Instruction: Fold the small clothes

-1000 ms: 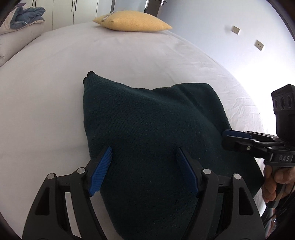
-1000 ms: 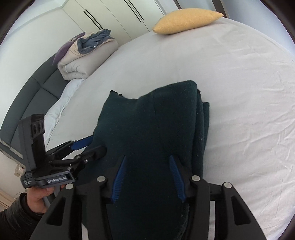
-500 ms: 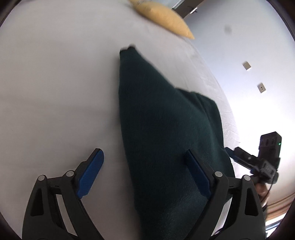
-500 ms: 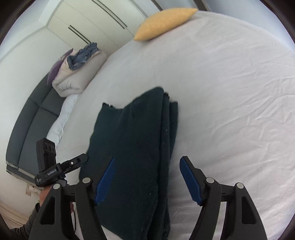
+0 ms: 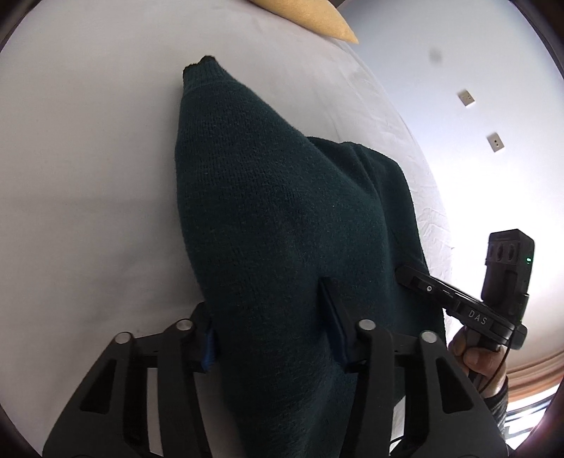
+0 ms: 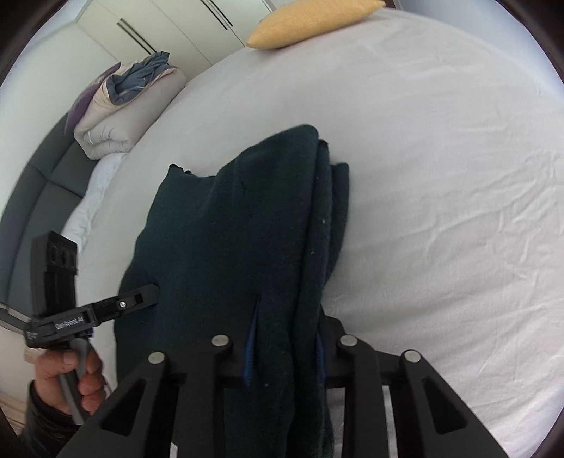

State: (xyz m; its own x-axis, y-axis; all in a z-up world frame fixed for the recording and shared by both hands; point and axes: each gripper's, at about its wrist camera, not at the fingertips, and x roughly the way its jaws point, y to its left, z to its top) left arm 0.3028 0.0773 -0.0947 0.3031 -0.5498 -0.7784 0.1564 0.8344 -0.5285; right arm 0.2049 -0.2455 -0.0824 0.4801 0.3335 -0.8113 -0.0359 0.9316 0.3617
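A dark green knitted sweater (image 5: 282, 218) lies folded on the white bed sheet (image 5: 77, 183). My left gripper (image 5: 271, 334) is shut on the sweater's near left edge, with the cloth bunched between the blue pads. My right gripper (image 6: 285, 348) is shut on the near right edge of the sweater (image 6: 239, 239), where several folded layers stack. Each gripper shows in the other's view, the right one in the left wrist view (image 5: 412, 273) and the left one in the right wrist view (image 6: 148, 294), both pressed into the cloth.
A yellow pillow (image 6: 310, 21) lies at the far end of the bed. A folded duvet with blue cloth (image 6: 130, 102) sits on a grey sofa (image 6: 38, 186) to the left. White wardrobe doors (image 6: 176, 31) stand behind. The wall (image 5: 469, 98) with sockets is to the right.
Both grippers were open around the sweater's near edge half a second ago. Both have now closed on the cloth.
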